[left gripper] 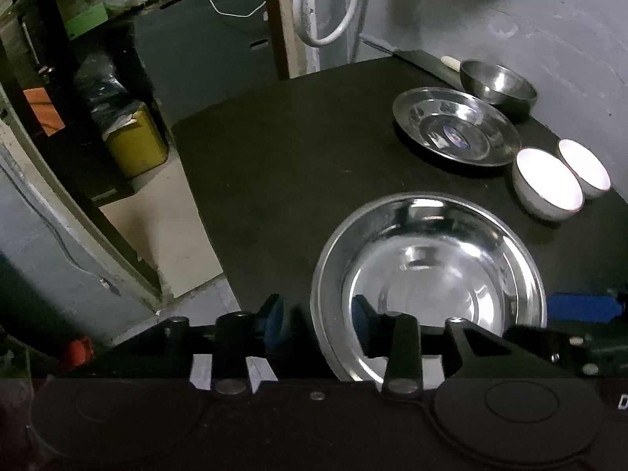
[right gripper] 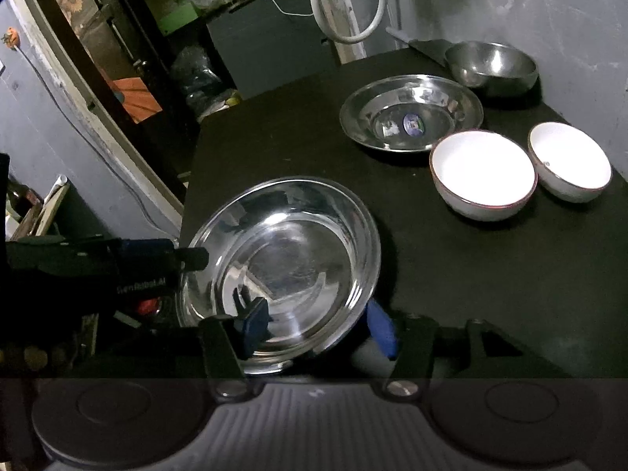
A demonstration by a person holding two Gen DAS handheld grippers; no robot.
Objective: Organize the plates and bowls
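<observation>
Right wrist view: your right hand-held gripper (right gripper: 316, 327) straddles the big steel plate's (right gripper: 282, 259) near rim on the bench (right gripper: 490, 267), pads apart; your left hand-held gripper (left gripper: 318, 322) likewise gapes, unclamped.

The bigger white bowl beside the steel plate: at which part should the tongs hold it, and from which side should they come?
Grip the rim of the bigger white bowl on its near side, one finger inside and one outside. It stands upright and looks too wide to span. The smaller white bowl sits close on its right and the steel plate close behind, so the bare table in front probably gives the freest approach.
</observation>
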